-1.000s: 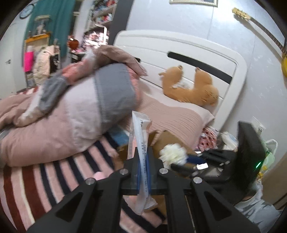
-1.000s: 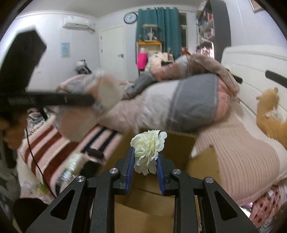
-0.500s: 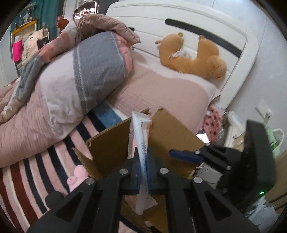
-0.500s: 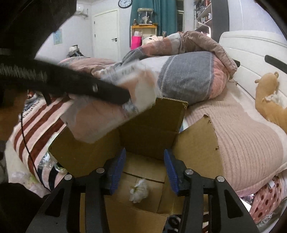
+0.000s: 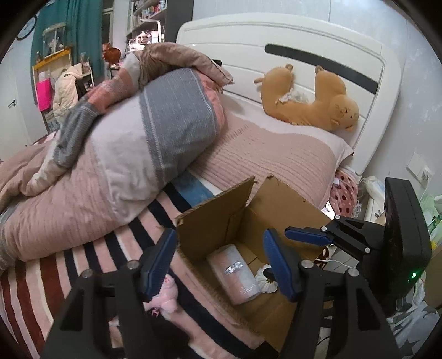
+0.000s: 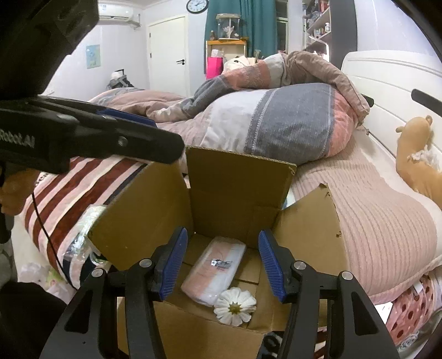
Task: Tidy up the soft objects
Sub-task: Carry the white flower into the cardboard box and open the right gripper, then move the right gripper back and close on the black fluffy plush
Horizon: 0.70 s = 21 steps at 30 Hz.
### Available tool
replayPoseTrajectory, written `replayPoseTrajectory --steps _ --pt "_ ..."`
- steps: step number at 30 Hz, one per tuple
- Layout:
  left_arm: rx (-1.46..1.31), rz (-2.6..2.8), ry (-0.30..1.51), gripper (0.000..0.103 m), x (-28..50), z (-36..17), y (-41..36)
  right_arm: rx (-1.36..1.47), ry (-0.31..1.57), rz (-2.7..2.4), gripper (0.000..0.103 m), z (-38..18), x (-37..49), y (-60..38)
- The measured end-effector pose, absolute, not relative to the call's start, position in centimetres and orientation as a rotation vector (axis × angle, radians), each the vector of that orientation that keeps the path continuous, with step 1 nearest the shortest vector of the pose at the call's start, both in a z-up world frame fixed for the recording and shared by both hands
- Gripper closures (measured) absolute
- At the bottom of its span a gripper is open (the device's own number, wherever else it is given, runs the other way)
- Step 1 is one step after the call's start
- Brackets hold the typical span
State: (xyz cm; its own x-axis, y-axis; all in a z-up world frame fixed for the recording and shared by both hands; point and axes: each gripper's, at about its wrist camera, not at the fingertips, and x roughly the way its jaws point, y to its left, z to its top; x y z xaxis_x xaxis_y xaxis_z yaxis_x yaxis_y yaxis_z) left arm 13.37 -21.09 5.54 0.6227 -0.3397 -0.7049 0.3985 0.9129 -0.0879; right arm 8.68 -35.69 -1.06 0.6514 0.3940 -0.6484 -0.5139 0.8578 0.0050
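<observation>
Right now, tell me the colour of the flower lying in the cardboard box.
White petals with a pale yellowish centre; the flower shows best in the right wrist view.

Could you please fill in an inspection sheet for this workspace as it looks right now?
Surface: bed with striped blanket and pink knit cover.
Job's things: open cardboard box holds a wrapped pink pack and a white flower.
Clutter: small pink plush beside the box; bunched duvet; orange plush toy at the headboard.
Grippers: left gripper and right gripper both opening above the box, nothing between the jaws.
Cables: thin black cable over the bed edge.
Surroundings: teal curtain, wall clock, white door.
</observation>
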Motion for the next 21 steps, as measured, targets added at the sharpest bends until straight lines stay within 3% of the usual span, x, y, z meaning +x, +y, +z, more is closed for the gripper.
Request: replayPoseTrajectory --steps 13,21 --pt "0.017 -0.324 0.696 0.038 8.7 6.8 -12.5 -0.214 0.590 0.614 0.052 2.8 5.7 -31.2" --pt "-0.012 -0.205 0.686 0.038 6.0 4.8 -5.1 -0.251 0.587 0.784 0.052 3.5 3.7 -24.5"
